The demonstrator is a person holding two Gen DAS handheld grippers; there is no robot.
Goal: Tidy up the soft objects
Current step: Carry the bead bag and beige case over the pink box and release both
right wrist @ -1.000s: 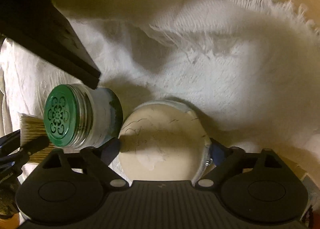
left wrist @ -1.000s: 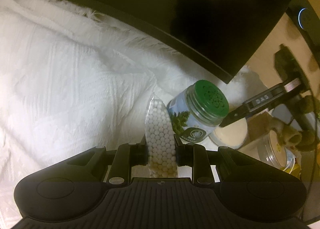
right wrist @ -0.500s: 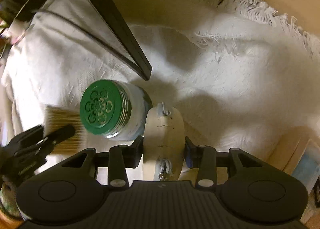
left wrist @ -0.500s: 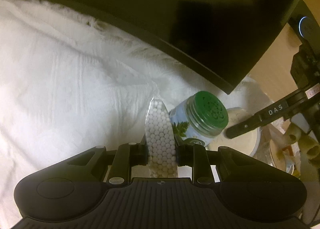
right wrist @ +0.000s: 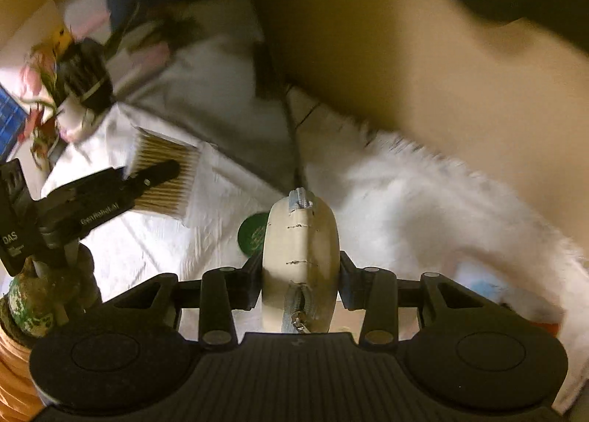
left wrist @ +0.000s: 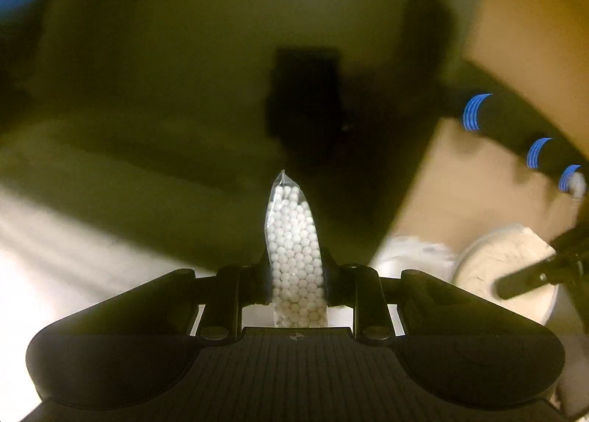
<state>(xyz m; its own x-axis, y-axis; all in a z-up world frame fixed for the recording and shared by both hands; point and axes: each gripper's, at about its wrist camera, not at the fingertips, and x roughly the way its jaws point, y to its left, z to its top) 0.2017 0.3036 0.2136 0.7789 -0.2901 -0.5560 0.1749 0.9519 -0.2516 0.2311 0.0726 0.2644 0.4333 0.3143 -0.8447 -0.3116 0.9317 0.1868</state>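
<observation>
**A:** so the two soft things are both off the cloth right now; the packet of cotton swabs (left wrist: 296, 256) sits edge-on between the left gripper (left wrist: 296, 276) jaws, narrow end pointing away from the camera, and the round cream pouch (right wrist: 300, 267) is pinched across its thin side by the right gripper (right wrist: 300, 274), zipper seam facing the lens.

**B:** why edge-on though?

**A:** probably because both are flat and squashy; gripped across the thin way, the pads bite without the thing folding or sliding out; the left jaws are nearly closed and pressing the plastic on both sides, the right jaws have just been closing and now clamp the pouch with its sides bulging a bit above the pads.

**B:** and where's everything else?

**A:** in the right wrist view the green jar lid (right wrist: 254, 232) peeks out just behind the pouch, down on the white fringed cloth (right wrist: 423, 201); the swab packet shows again at the left there, held up clear of the cloth; the left view is badly smeared, mostly dark blur and a tan surface, with the pouch visible at the lower right; no destination bin is visible, so can't tell where they're headed.
</observation>
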